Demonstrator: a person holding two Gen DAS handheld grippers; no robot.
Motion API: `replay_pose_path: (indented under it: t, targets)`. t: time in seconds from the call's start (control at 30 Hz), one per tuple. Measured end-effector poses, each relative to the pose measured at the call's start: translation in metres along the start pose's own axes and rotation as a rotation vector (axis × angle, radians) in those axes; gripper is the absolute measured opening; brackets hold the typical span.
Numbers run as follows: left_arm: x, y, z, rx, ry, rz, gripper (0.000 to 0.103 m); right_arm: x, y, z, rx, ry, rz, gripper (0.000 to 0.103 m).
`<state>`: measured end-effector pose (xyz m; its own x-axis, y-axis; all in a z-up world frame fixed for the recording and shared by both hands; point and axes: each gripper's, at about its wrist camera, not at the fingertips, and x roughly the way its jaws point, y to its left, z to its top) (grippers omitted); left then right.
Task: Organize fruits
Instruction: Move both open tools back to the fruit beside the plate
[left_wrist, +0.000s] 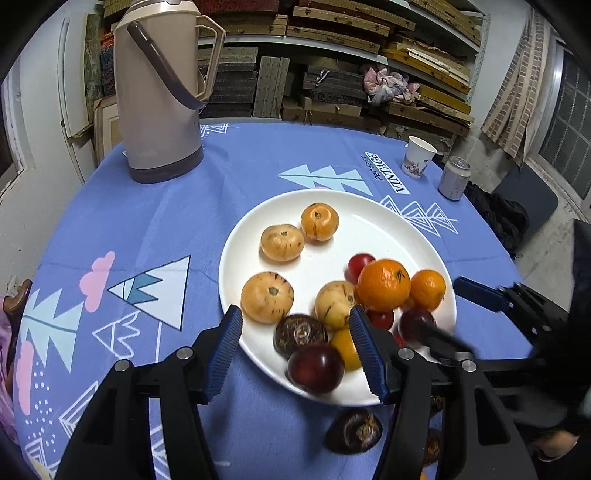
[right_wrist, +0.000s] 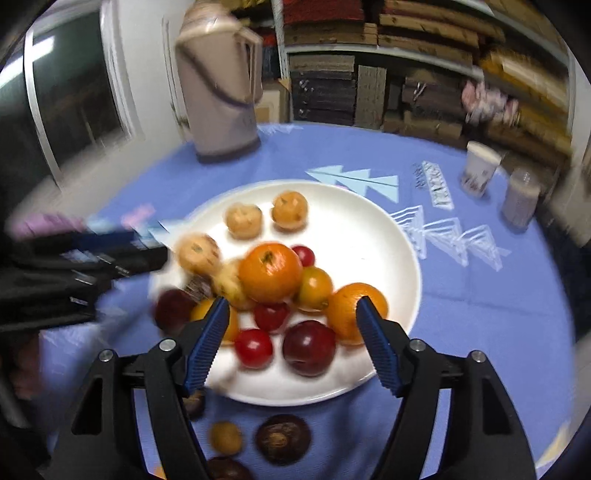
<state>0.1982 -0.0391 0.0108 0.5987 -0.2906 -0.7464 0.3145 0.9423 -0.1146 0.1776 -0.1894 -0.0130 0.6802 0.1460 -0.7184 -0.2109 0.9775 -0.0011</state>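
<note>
A white plate (left_wrist: 388, 229) (right_wrist: 369, 240) on the blue cloth holds several fruits: tan round ones (left_wrist: 282, 242), oranges (left_wrist: 384, 284) (right_wrist: 270, 272), red cherry tomatoes (right_wrist: 254, 348) and dark plums (left_wrist: 316, 367) (right_wrist: 309, 348). My left gripper (left_wrist: 294, 312) hangs open above the plate's near-left edge, nothing pressed between its pads. My right gripper (right_wrist: 292, 301) is open over the near fruits and holds nothing; it also shows at the plate's right edge (left_wrist: 454, 314). A dark brown fruit (left_wrist: 354, 430) (right_wrist: 282, 437) and a small tan fruit (right_wrist: 226, 437) lie on the cloth before the plate.
A tall beige thermos jug (left_wrist: 159, 92) stands at the back left of the round table. A paper cup (left_wrist: 419, 157) and a drinks can (left_wrist: 455, 178) stand at the back right. Shelves stacked with boxes fill the wall behind.
</note>
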Motion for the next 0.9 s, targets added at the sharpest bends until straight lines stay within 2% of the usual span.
replay_pose_path:
  t: [0.1, 0.27, 0.33, 0.53, 0.9]
  targets:
    - [0.002, 0.000, -0.002, 0.005, 0.010, -0.001, 0.061, 0.011, 0.008, 0.002, -0.030, 0.002, -0.019, 0.069]
    - [0.003, -0.003, -0.004, 0.015, 0.019, -0.008, 0.061, 0.019, -0.012, 0.011, 0.065, -0.039, -0.033, 0.070]
    - [0.004, -0.005, -0.006, 0.022, 0.025, -0.005, 0.061, 0.018, -0.021, 0.014, 0.093, -0.061, -0.068, 0.070]
    - [0.001, -0.009, -0.019, 0.036, 0.040, -0.022, 0.061, -0.003, -0.036, 0.000, 0.143, -0.052, 0.045, 0.070]
    - [-0.006, -0.023, -0.063, 0.074, 0.097, -0.065, 0.061, -0.048, -0.044, -0.059, 0.182, -0.040, 0.111, 0.076]
